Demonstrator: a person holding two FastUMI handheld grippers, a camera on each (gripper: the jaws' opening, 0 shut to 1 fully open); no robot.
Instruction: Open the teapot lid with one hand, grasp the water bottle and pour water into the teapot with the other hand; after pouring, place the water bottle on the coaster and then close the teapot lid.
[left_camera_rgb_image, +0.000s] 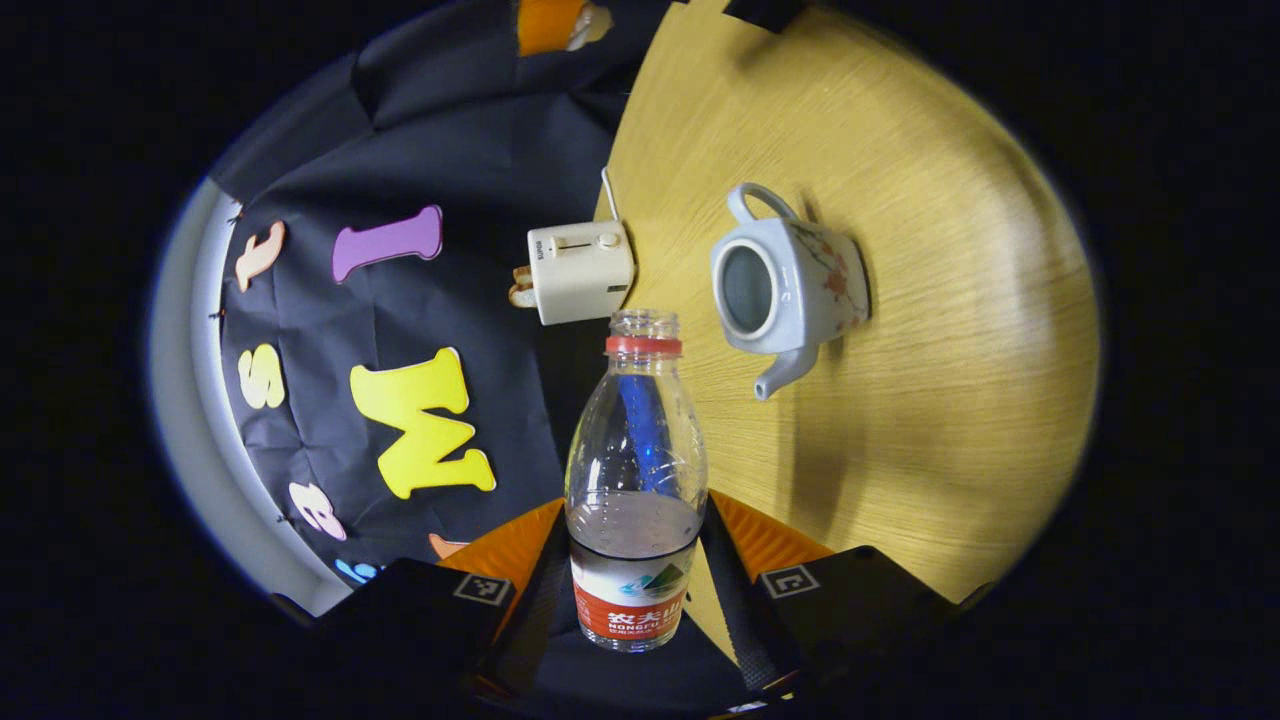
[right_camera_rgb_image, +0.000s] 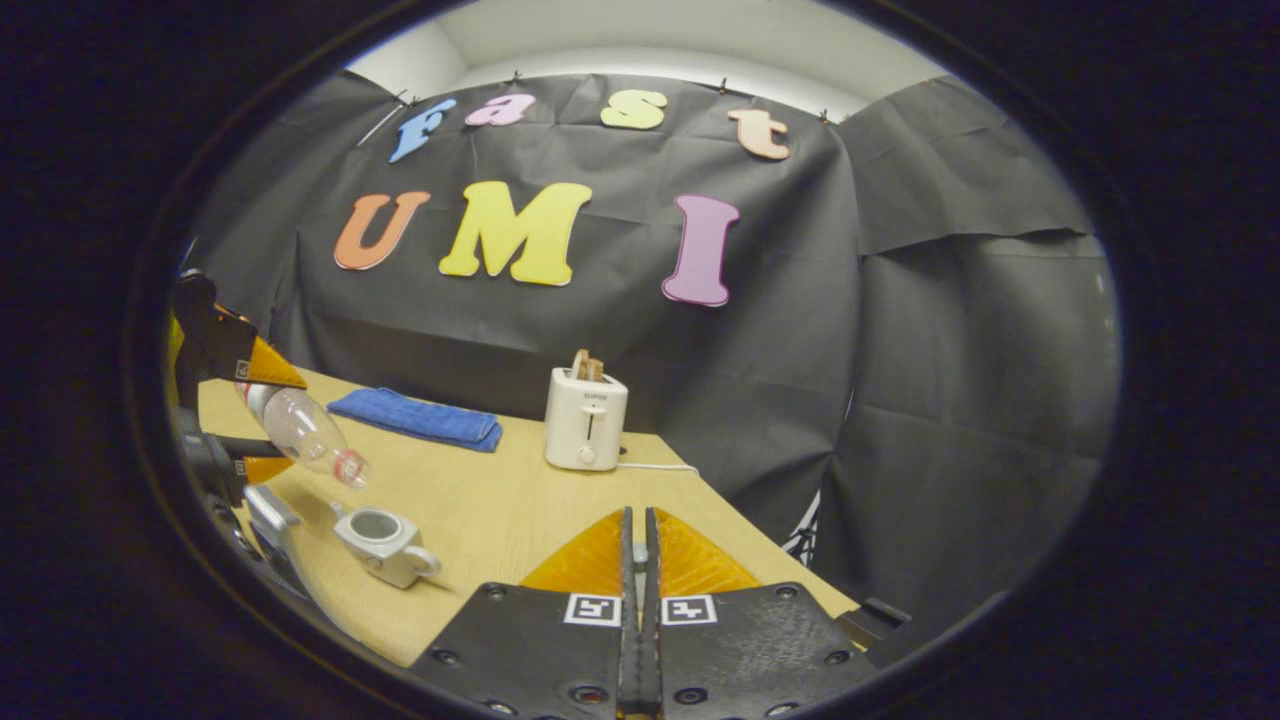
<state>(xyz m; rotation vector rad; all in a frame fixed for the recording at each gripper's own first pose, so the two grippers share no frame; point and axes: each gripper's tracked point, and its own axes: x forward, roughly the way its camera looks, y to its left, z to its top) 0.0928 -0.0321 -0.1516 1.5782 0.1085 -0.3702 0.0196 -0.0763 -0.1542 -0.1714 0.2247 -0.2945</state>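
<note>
The left gripper (left_camera_rgb_image: 636, 590) grasps the bottle (left_camera_rgb_image: 636, 480) by its labelled lower part, a finger pressed on each side, and the bottle is uncapped and tipped neck-forward toward the teapot (left_camera_rgb_image: 790, 285). In the right gripper view the same bottle (right_camera_rgb_image: 305, 432) hangs slanted with its mouth lowest, just above and a little behind the open teapot (right_camera_rgb_image: 385, 540), which stands upright on the desk (right_camera_rgb_image: 520, 500) with its handle toward the camera. Judging by this, the pour is the step in hand: the neck is aimed at the teapot's mouth, but I cannot tell whether water is running, and the water seen through the clear wall lies low near the label. The grip low on the body keeps the fingers clear of the neck and gives leverage for tipping. The right gripper (right_camera_rgb_image: 638, 560) is clenched, its jaws drawn together to a thin slit; something small seems to sit between them, yet whether that is the lid I cannot tell. It is held well off to the side of the teapot, which would keep the opening free for the stream. A toaster (right_camera_rgb_image: 586, 418) stands at the back edge of the desk with a blue cloth (right_camera_rgb_image: 420, 418) beside it, both clear of the work. The risk here is the mouth drifting off the narrow opening and spilling on the desk.
</note>
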